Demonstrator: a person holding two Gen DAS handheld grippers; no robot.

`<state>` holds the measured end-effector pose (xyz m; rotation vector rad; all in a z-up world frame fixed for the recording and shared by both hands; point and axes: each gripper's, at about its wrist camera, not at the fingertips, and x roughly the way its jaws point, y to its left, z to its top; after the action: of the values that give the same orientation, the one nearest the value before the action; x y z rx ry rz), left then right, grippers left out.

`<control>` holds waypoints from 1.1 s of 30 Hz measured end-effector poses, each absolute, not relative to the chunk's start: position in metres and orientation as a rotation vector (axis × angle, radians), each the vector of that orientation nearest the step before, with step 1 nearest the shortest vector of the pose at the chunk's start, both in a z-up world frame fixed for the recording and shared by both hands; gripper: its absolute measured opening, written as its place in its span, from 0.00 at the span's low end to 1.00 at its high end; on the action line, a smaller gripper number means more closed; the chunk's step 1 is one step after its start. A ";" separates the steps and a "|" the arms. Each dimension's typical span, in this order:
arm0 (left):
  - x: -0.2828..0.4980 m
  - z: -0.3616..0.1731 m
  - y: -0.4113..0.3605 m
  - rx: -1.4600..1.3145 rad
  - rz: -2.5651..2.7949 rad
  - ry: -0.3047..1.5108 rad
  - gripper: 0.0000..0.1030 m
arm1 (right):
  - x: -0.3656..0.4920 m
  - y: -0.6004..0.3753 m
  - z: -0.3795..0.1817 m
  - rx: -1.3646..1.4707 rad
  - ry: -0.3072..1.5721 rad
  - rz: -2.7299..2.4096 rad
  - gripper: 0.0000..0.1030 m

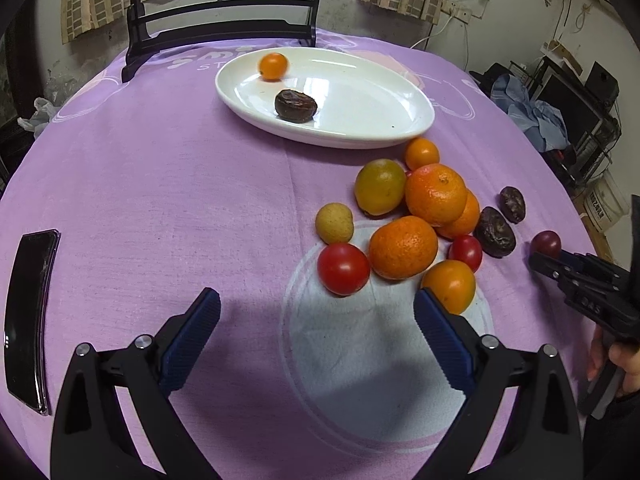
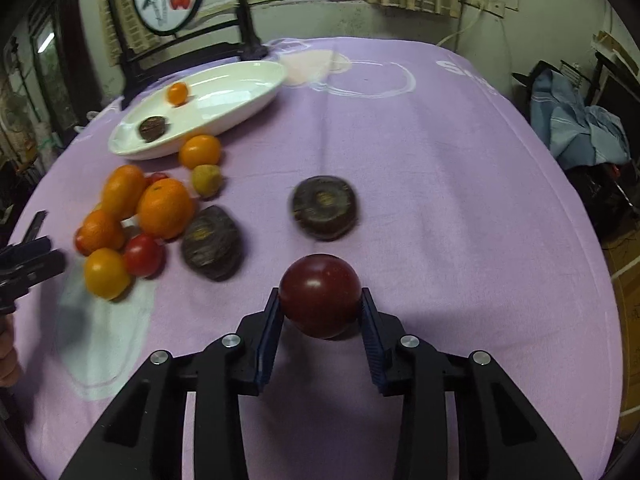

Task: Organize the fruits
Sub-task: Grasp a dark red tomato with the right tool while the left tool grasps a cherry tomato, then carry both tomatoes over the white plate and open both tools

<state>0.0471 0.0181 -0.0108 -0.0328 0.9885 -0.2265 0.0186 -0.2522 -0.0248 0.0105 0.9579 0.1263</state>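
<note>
A white oval plate (image 1: 384,120) holds a small orange fruit (image 1: 273,66) and a dark wrinkled fruit (image 1: 296,106); the plate also shows in the right wrist view (image 2: 240,92). A pile of oranges (image 1: 402,246), red tomatoes (image 1: 343,269), a yellow-green fruit (image 1: 334,223) and dark fruits (image 1: 494,232) lies on the purple cloth. My left gripper (image 1: 316,308) is open and empty just before the pile. My right gripper (image 2: 320,304) is shut on a dark red tomato (image 2: 320,294), which also shows in the left wrist view (image 1: 546,243).
A black phone (image 1: 28,316) lies at the table's left edge. A dark chair (image 1: 220,28) stands behind the plate. Two dark wrinkled fruits (image 2: 324,206) (image 2: 212,242) lie ahead of my right gripper. Clutter and clothes (image 2: 580,128) stand off the table's right side.
</note>
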 end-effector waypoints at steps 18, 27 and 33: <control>0.061 -0.036 -0.004 0.115 -0.147 0.964 0.91 | -0.018 -0.189 -0.011 -0.023 0.915 0.343 0.37; 0.054 -0.028 -0.016 0.153 -0.229 0.902 0.29 | -0.028 -0.188 -0.010 -0.020 0.912 0.347 0.37; 0.044 -0.013 0.001 0.000 -0.290 0.938 0.28 | -0.033 -0.188 0.003 -0.034 0.880 0.351 0.37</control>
<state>0.0437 0.0013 -0.0129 -0.0004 0.9382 -0.2901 -0.0331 -0.1882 0.0032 -0.0335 0.8805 0.3509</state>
